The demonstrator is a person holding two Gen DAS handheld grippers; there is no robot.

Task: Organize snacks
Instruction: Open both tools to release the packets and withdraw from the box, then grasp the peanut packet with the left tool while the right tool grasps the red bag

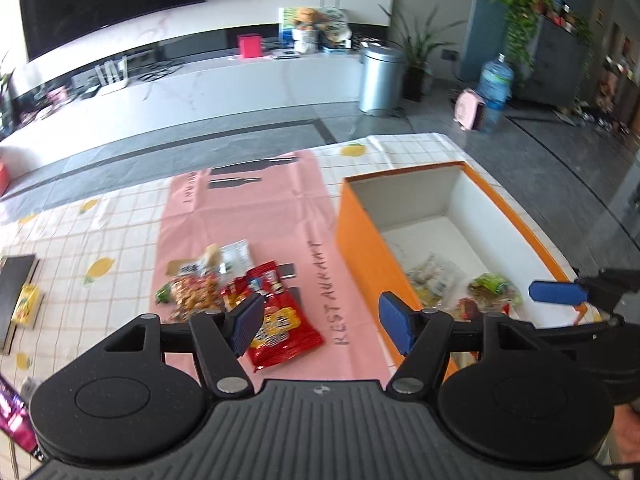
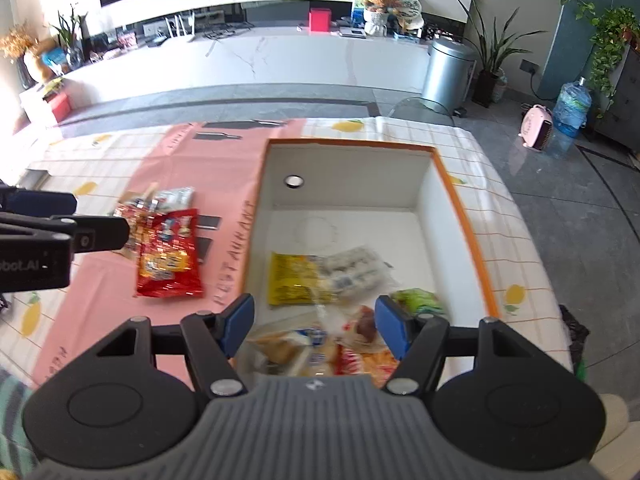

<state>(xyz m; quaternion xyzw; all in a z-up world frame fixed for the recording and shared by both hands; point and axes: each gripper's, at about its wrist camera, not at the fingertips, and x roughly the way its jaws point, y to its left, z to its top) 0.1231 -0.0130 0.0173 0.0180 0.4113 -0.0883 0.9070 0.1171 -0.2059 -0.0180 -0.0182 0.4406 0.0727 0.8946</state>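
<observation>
A: Item one, left gripper (image 1: 320, 316): jaws spread wide, nothing between them, hanging above the pink mat (image 1: 240, 216) between the snack pile (image 1: 224, 280) and the orange box (image 1: 360, 248). Item two, right gripper (image 2: 316, 328): jaws apart, nothing pinched, over the near end of the box interior.

B: Stock location?

A: Loose on the mat: red chip bag (image 1: 280, 328) nearest, with an orange-patterned packet and clear wrappers heaped just beyond it. Already boxed: yellow packet (image 2: 292, 280), clear pouch (image 2: 356, 268), green packet (image 2: 416, 300), bread-like pack (image 2: 292, 348).

B: Hazards?

A: In my judgement: the pile overlaps, so a pinch on the red bag could drag a neighbour along; slick film may slip from the pads; the two grippers sit near each other at the box wall and could knock together

B: Legible text?

A: "RESTAURANT" on the mat (image 1: 326, 292); partial "bot.AI" on the left gripper's body as the right camera sees it. Packet brands too blurred to read
</observation>
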